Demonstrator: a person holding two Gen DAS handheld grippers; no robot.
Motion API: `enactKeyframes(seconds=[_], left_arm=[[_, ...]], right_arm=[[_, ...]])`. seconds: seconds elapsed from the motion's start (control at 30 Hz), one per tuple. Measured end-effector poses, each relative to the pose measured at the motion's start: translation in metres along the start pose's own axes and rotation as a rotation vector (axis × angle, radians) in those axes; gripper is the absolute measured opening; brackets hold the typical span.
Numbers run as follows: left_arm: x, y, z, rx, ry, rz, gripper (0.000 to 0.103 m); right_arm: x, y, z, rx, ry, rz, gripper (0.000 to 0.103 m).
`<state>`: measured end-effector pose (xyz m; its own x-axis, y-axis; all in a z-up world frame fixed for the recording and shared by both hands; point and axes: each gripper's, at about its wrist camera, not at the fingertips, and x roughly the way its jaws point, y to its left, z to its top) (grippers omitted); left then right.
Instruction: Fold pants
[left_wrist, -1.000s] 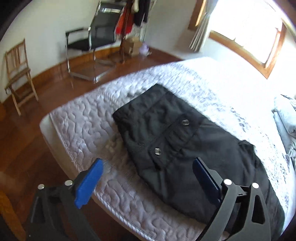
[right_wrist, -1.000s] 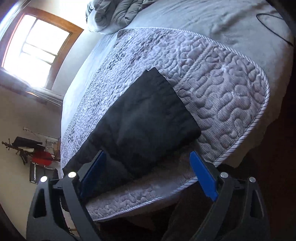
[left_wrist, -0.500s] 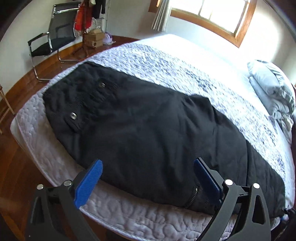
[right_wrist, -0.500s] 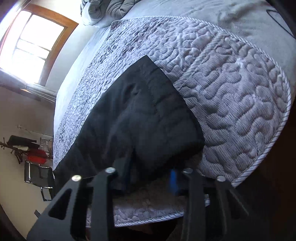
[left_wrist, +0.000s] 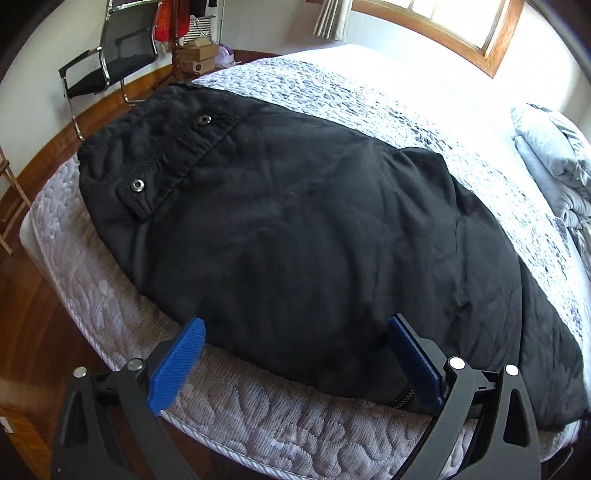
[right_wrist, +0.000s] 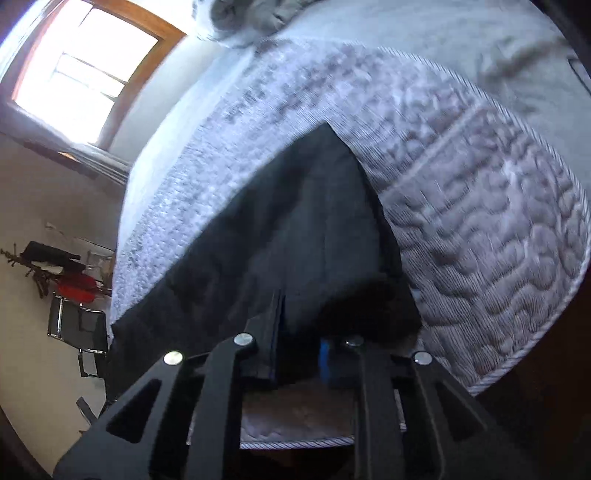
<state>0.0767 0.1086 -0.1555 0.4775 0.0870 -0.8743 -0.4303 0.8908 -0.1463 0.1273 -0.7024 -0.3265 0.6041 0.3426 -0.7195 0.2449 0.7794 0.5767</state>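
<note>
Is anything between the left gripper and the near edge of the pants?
Nothing visible. The left gripper sits with open jaws straddling the near edge of the black pants on the mattress, with only bare quilting beside them.

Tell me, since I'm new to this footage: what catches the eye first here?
The black pants dominate, spread across the quilted mattress with two metal snaps at the waistband. The left claw hangs open over their near edge, while the right claw has just closed on the hem end. A bright window glares behind.
</note>
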Motion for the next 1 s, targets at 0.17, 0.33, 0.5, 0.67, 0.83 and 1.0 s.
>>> enactKeyframes(seconds=[0.17,0.33,0.5,0.67,0.83,1.0], left_arm=[[-0.003,-0.003,0.002,0.007,0.012,0.004,0.099],[-0.006,-0.005,0.002,0.003,0.019,0.004,0.099],[-0.007,-0.008,0.0,0.011,0.025,0.013,0.099],[-0.011,-0.012,-0.001,0.022,0.02,0.013,0.099],[-0.015,-0.009,-0.002,0.022,0.017,0.021,0.099],[-0.015,-0.005,-0.003,0.008,0.028,0.023,0.099]], right_arm=[[-0.001,-0.024,-0.017,0.059,-0.002,0.051,0.056],[-0.029,-0.028,-0.031,0.057,-0.036,0.076,0.072],[-0.034,-0.047,-0.038,0.144,-0.025,0.175,0.074],[-0.017,-0.052,-0.041,0.182,0.013,0.198,0.075],[0.007,-0.046,-0.031,0.2,0.024,0.223,0.075],[0.021,-0.047,-0.02,0.258,0.011,0.249,0.075]])
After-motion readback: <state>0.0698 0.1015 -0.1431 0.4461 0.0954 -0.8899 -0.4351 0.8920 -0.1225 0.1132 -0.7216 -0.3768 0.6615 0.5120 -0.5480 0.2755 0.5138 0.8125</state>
